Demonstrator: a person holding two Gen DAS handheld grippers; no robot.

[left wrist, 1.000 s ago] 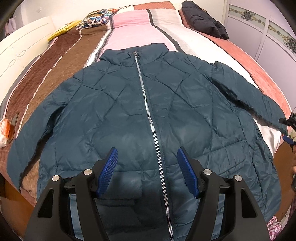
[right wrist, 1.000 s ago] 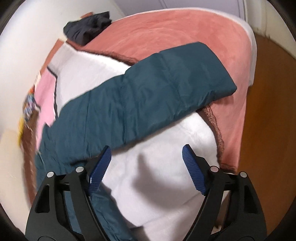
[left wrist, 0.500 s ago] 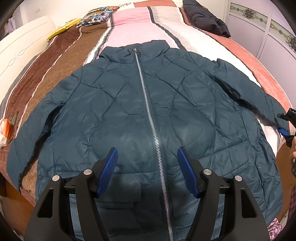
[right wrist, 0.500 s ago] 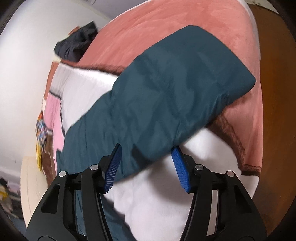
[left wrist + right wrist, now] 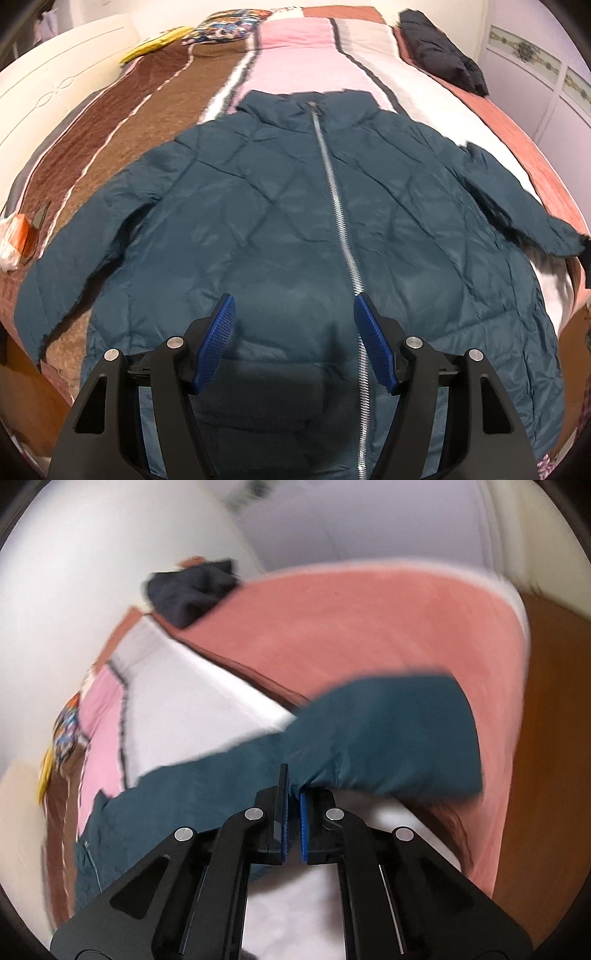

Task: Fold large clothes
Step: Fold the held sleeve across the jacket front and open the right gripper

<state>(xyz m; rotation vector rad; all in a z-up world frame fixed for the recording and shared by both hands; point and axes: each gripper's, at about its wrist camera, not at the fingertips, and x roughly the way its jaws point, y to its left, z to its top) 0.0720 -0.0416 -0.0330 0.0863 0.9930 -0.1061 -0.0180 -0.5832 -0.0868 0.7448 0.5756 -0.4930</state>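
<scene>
A dark teal quilted jacket (image 5: 280, 221) lies front up on the bed, zipped with a silver zipper (image 5: 332, 192) and both sleeves spread out. My left gripper (image 5: 293, 306) hangs open above the jacket's lower front, and nothing is between its blue pads. In the right wrist view, the right gripper (image 5: 293, 790) has its jaws closing. The pads pinch a fold of the jacket's sleeve (image 5: 388, 738) near the cuff. The sleeve is raised a little off the blanket. That same sleeve (image 5: 517, 206) reaches toward the bed's right edge in the left wrist view.
The bed carries a striped blanket (image 5: 295, 48) of brown, pink, white and salmon. A black garment (image 5: 439, 51) lies at the far right corner, and patterned pillows (image 5: 229, 26) sit at the head. An orange packet (image 5: 18, 232) lies at the left edge. Wooden floor (image 5: 546, 738) borders the bed's right side.
The right gripper went from wide open to shut on the sleeve near the cuff and lifted it slightly. The left gripper stayed open and shifted a little over the jacket.
</scene>
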